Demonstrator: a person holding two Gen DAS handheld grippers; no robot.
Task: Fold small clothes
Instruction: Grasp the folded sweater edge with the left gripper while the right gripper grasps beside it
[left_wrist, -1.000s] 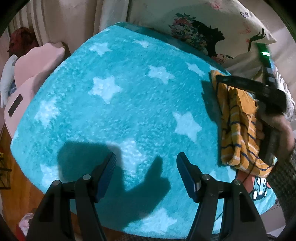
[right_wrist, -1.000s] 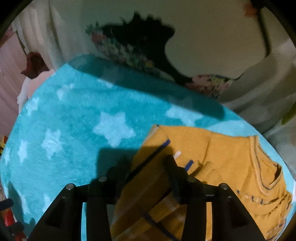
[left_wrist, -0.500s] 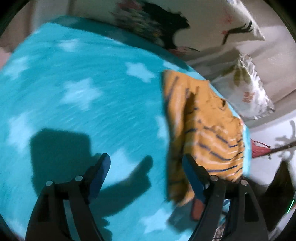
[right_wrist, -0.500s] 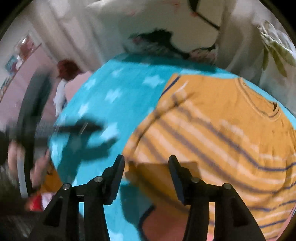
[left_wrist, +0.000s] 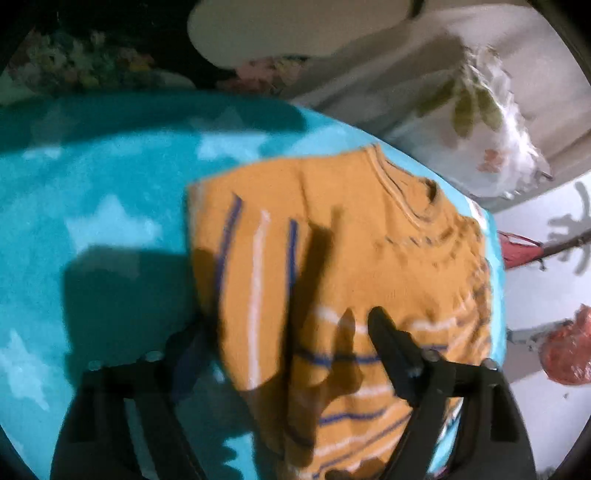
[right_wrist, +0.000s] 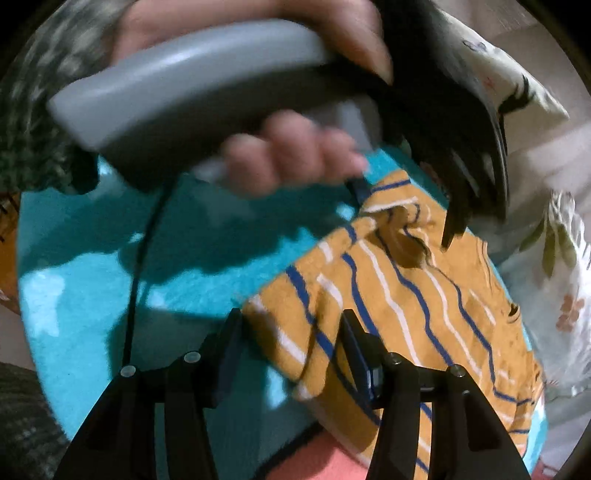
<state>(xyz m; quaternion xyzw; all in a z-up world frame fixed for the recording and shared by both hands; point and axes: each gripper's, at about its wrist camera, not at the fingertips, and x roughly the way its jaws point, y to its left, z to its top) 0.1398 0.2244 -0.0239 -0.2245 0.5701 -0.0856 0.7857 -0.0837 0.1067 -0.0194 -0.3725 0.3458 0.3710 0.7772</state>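
Pillows (left_wrist: 491, 122) beyond striped sweater (left_wrist: 369, 258)

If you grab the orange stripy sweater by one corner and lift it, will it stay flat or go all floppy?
Probably floppy: the orange striped sweater is soft knit, already folded over itself and rumpled near the left gripper. It likely won't slide easily, since the blue star blanket under it looks fuzzy. The right gripper is open around its corner.

One striped sweater (left_wrist: 354, 258) lies on one star-patterned blanket (left_wrist: 110, 206); two pillows, one (left_wrist: 491, 125) leaf-printed, one (left_wrist: 295, 29) larger, sit behind.
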